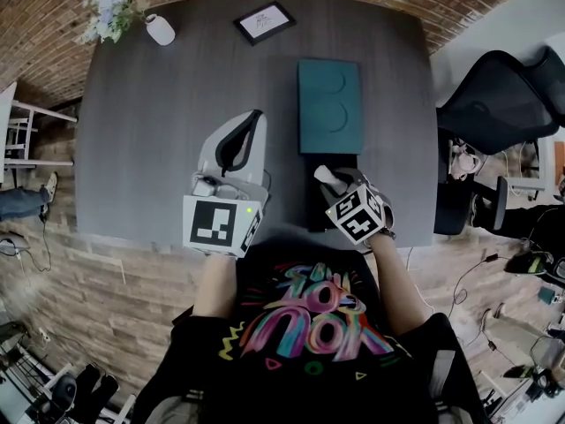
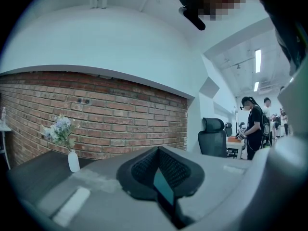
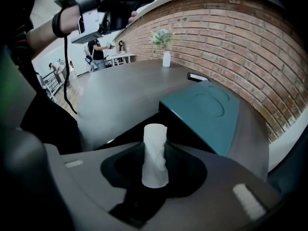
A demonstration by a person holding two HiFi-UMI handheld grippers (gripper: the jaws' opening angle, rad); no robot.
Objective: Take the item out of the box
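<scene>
**Lift straight, hold firm**

The right claw (image 3: 154, 171) pinches the white twisted item (image 3: 155, 139) upright, just over the open black box (image 1: 314, 217) on the desk (image 1: 150, 148). Best to raise it clear of the walls before swinging aside. The left claw (image 2: 158, 159) hangs closed, empty.

Table: dark grey rectangular table (image 1: 150, 148).
Far left corner: white vase of flowers (image 1: 160, 29).
Far centre: black-framed picture (image 1: 264, 22).
Right of centre: teal rectangular lid (image 1: 328, 104).
Near edge, just before lid: open black box (image 1: 314, 215).
Above box: white twisted cylinder (image 3: 155, 153), in right gripper (image 1: 328, 180).
Right of table: black office chair (image 1: 494, 104).
</scene>
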